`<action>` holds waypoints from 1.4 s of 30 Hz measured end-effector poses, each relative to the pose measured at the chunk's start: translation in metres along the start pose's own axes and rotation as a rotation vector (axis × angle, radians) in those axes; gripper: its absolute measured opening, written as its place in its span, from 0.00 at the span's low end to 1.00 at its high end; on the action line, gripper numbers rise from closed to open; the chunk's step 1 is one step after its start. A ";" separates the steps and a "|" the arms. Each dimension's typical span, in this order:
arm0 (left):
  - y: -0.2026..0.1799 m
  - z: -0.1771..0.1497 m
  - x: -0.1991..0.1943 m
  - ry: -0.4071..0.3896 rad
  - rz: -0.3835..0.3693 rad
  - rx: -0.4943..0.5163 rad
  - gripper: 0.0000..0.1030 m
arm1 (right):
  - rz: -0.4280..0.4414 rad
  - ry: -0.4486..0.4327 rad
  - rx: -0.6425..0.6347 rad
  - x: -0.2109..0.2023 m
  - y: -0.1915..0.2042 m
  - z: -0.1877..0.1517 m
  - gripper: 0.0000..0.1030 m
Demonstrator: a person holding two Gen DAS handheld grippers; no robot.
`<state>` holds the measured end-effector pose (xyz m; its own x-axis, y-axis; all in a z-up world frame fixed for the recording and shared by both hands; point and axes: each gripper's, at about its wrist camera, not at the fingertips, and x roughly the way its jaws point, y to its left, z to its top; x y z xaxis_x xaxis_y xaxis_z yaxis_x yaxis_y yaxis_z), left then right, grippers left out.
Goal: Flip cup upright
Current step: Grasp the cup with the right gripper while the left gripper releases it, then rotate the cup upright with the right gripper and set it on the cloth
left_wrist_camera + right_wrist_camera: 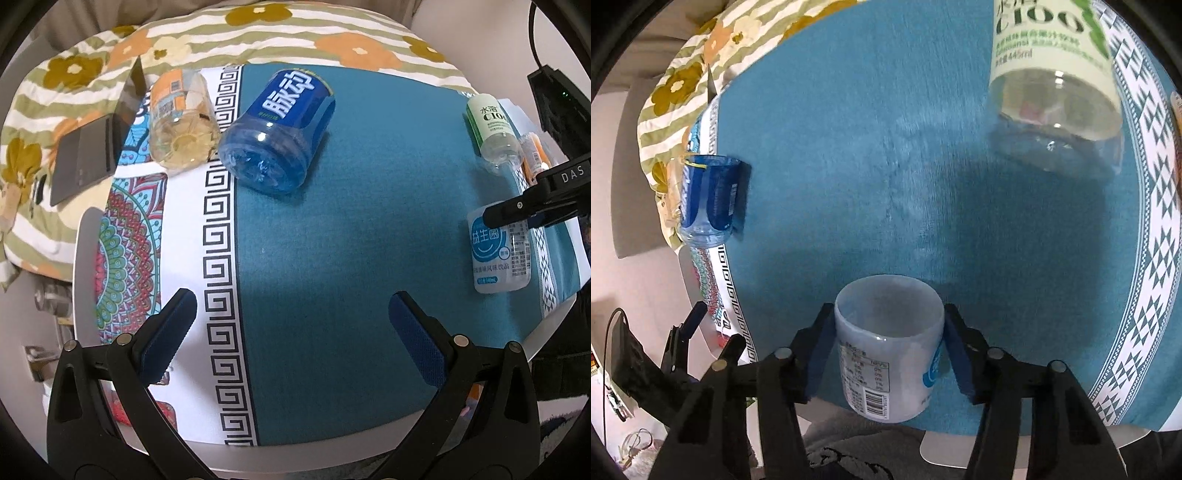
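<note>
A white plastic cup with a blue label (890, 354) sits between the blue pads of my right gripper (886, 350), its open mouth facing away; the pads touch both sides. In the left wrist view the same cup (500, 254) stands at the right table edge with the right gripper's finger (524, 208) on it. A blue cup (280, 133) lies on its side at the far middle of the teal cloth (351, 229). My left gripper (291, 332) is open and empty above the cloth near the front.
A clear orange-labelled cup (181, 122) lies next to the blue one. A green-labelled clear cup (493, 125) lies at the far right; it also shows in the right wrist view (1056, 85). A dark notebook (92, 147) rests on the floral bedding (332, 33) behind.
</note>
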<state>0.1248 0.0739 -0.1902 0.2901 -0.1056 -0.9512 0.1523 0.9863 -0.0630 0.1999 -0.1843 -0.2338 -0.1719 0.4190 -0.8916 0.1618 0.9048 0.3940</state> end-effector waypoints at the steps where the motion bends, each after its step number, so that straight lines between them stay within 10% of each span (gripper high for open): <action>1: -0.001 0.001 -0.002 -0.003 0.001 0.006 1.00 | -0.004 -0.016 -0.008 -0.003 0.002 -0.002 0.50; 17: -0.015 0.006 -0.016 -0.034 0.020 0.113 1.00 | -0.202 -0.770 -0.153 -0.033 0.044 -0.054 0.50; 42: -0.009 -0.018 -0.018 -0.032 0.034 0.098 1.00 | -0.350 -0.811 -0.311 -0.001 0.054 -0.100 0.53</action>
<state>0.1014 0.0691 -0.1783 0.3267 -0.0774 -0.9420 0.2328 0.9725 0.0009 0.1119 -0.1284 -0.1890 0.5874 0.0439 -0.8081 -0.0589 0.9982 0.0114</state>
